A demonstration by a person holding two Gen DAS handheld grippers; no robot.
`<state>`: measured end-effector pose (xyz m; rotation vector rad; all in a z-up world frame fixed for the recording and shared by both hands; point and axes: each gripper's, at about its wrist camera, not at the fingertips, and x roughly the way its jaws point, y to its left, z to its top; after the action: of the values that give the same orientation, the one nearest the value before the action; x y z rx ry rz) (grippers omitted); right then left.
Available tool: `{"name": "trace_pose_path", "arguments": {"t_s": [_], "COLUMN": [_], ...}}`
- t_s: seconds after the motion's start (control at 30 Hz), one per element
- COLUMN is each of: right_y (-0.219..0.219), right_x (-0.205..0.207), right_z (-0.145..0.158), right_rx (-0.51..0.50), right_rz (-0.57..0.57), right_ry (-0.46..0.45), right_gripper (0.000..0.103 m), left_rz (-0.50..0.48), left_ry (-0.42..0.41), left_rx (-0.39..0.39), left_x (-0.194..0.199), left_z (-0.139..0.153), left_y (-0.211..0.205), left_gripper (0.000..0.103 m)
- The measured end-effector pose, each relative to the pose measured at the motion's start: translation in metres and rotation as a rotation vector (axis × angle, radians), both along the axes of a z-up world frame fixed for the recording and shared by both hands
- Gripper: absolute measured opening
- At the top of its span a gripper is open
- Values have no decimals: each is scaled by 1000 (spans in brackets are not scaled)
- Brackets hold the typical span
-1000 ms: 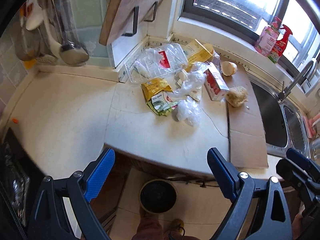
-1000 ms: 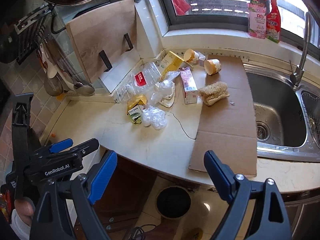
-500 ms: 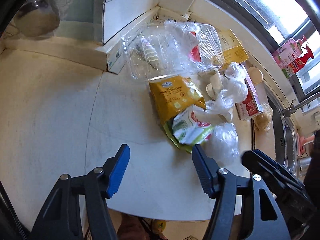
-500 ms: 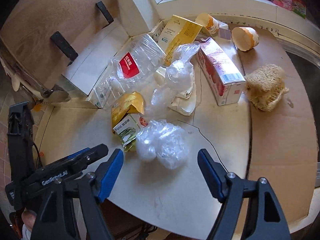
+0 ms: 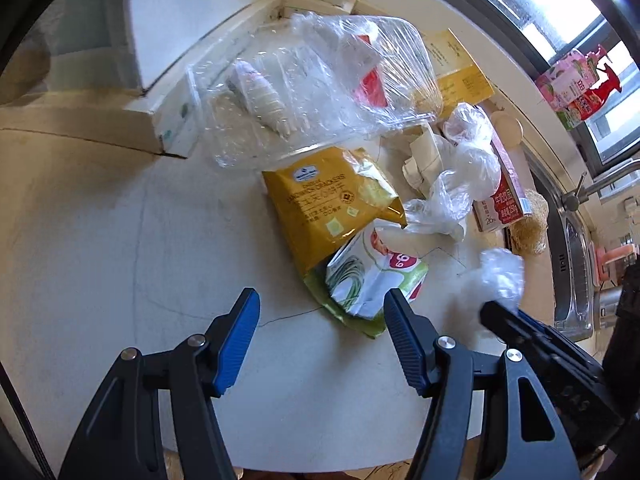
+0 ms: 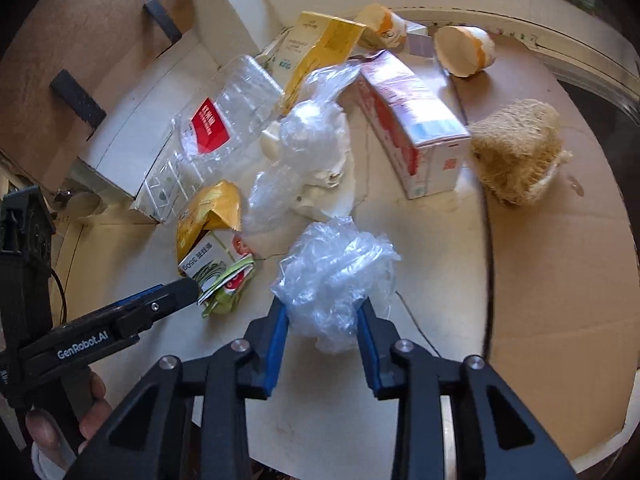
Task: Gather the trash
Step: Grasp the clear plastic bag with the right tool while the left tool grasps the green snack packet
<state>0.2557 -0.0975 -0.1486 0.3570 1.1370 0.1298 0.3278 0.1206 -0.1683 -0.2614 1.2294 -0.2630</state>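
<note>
Crumpled plastic wad sits right between R jaws; L jaws aim at the wrappers beside it.

Clear plastic wad [image 6: 334,276] lies on the counter [image 6: 328,408] near its front edge, no real long axis, just a loose ball. Right gripper [image 6: 323,344] straddles its near end, jaws closing w/ the wad between them, pads abt at the film; firm pinch not yet sure. To the wad's left: green-white wrapper [image 5: 370,280] tucked in the yellow cracker bag [image 5: 328,204], dead ahead of the left gripper [image 5: 320,340], whose jaws stand part open, nothing in them, tips short of the wrapper. Further back: clear bottle [image 6: 224,120], milk carton [image 6: 412,120], loofah [image 6: 516,152] on cardboard [image 6: 560,280]. R hand nearer the wad, so likely R grabs first.
</note>
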Motion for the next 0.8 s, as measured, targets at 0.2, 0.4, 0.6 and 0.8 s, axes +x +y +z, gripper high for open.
{"name": "trace_pose_path", "arguments": {"t_s": [0.2,0.4,0.6,0.8], "right_y": [-30,-39,-36,-41], "right_x": [-20,-38,-61,-88], "right_z": [7,9,14,22], "right_rx": [30,35,33,26], "right_rz": [-87,-102,-93,-102], "right_ry": [-9,0,11,8], "right_gripper": [33,33,33,33], "left_rz": [-18,-41,-58,-51], "left_ry": [-21,-41,-71,-75], "left_rx": [37,73,80,59], "left_x": [10,13,-3,-17], "left_z": [-3,-3,-3,-1], "left_y": [-17,-39,-56,-61], "left_gripper": [62,62,41,8]}}
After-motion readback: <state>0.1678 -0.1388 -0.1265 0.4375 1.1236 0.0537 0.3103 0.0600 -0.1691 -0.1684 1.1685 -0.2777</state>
